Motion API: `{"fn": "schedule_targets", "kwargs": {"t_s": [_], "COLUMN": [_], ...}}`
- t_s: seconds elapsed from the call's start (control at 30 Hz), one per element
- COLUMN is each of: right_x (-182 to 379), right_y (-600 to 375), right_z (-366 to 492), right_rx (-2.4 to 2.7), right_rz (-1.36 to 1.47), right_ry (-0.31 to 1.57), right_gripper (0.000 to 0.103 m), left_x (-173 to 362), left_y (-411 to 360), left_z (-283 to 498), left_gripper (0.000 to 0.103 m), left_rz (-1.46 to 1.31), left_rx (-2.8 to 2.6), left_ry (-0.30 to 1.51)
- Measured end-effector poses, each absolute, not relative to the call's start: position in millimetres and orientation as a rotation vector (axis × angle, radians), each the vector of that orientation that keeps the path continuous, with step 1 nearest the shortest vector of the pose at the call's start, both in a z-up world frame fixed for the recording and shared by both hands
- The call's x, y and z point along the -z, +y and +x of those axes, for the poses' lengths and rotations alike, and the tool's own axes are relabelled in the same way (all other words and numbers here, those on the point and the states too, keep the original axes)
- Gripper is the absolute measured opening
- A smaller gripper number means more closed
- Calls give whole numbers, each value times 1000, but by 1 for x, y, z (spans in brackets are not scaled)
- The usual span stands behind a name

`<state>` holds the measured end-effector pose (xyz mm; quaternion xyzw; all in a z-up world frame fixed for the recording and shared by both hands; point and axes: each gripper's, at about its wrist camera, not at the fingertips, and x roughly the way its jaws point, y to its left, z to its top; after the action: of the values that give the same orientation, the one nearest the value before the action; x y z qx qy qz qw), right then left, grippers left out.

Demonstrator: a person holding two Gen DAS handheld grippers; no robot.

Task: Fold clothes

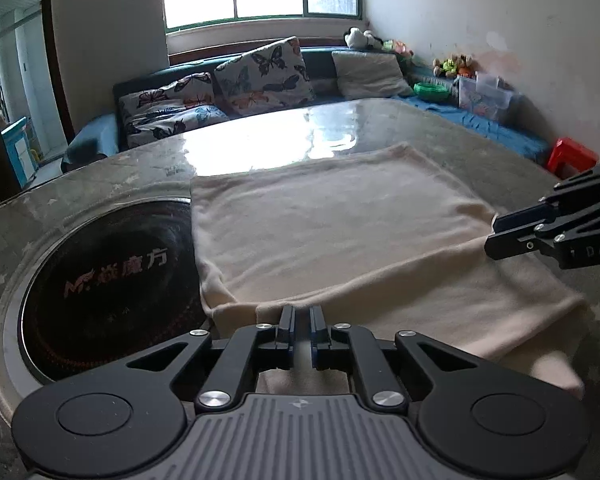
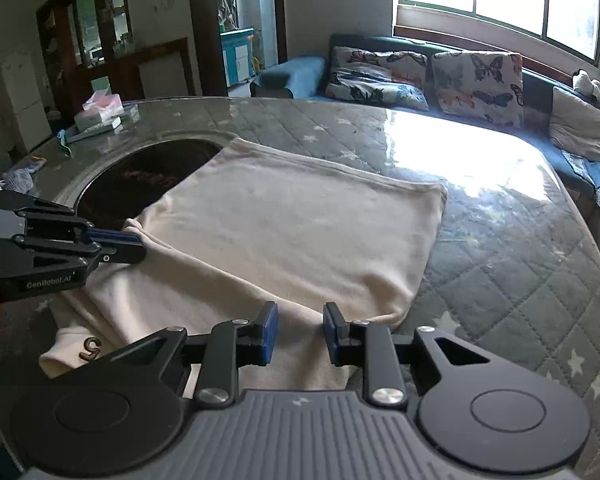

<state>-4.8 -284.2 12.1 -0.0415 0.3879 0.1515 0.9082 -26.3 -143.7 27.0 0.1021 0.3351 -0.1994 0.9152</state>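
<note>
A cream garment lies folded on the glass-topped table, its top layer doubled back over the lower one. My left gripper is nearly shut, pinching the folded edge of the garment at its near side; it shows from the side in the right wrist view, clamped on the cloth's left corner. My right gripper is open, its blue pads just above the garment's near edge. It shows in the left wrist view at the cloth's right edge.
A round black induction hob is set in the table left of the garment and partly under it. Tissue boxes and small items sit at the table's far left. A sofa with butterfly cushions runs behind the table. A red stool stands at the right.
</note>
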Motion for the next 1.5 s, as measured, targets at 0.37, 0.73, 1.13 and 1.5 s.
{"fn": "schedule_targets", "kwargs": {"t_s": [0.37, 0.73, 1.13, 1.5], "right_x": [-19, -12, -34, -32], "right_y": [-261, -251, -262, -259], "right_z": [-37, -55, -72, -98], "right_rx": [-426, -433, -431, -501], "right_rz": [-198, -253, -324, -470], "right_ry": [813, 815, 784, 770], "right_gripper": [27, 29, 43, 61], "left_x": [-37, -39, -16, -17], "left_y": [-131, -118, -135, -146], "left_z": [-66, -90, -147, -117], "left_gripper": [41, 44, 52, 10], "left_rz": [311, 378, 716, 566], "left_rx": [448, 417, 659, 670], "left_ry": [648, 604, 436, 454]}}
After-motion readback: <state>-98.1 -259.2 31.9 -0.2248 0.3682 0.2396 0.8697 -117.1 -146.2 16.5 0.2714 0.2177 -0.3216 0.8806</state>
